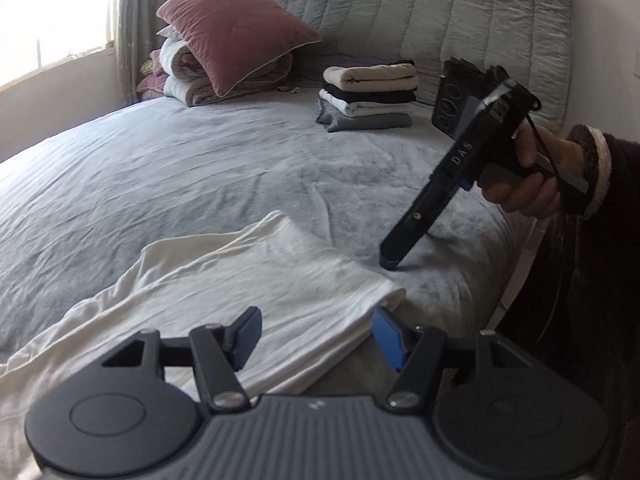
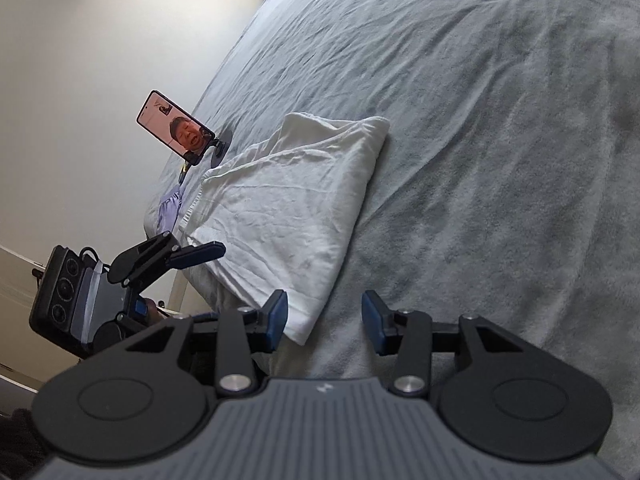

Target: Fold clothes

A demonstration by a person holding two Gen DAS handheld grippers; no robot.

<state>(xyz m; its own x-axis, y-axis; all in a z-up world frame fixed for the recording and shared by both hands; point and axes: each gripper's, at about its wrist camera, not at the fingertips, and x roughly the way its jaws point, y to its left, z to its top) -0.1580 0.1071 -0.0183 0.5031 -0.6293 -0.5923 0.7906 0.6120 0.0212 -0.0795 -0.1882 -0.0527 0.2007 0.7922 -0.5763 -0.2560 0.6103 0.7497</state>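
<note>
A white garment [image 1: 248, 280] lies partly folded on the grey bed cover; it also shows in the right wrist view [image 2: 288, 208]. My left gripper [image 1: 316, 336] is open, its blue pads either side of the garment's near right corner, holding nothing. It shows from the side in the right wrist view [image 2: 200, 254]. My right gripper [image 2: 324, 322] is open and empty, just right of the garment's near corner. In the left wrist view the right gripper [image 1: 390, 262] points down, its tip touching the cover beside the garment.
A stack of folded clothes [image 1: 370, 94] sits near the quilted headboard [image 1: 460, 20]. A maroon pillow [image 1: 236, 32] rests on rolled bedding at the back left. A phone on a stand [image 2: 176, 128] stands at the bed's far edge, with a lilac cloth [image 2: 170, 208] near it.
</note>
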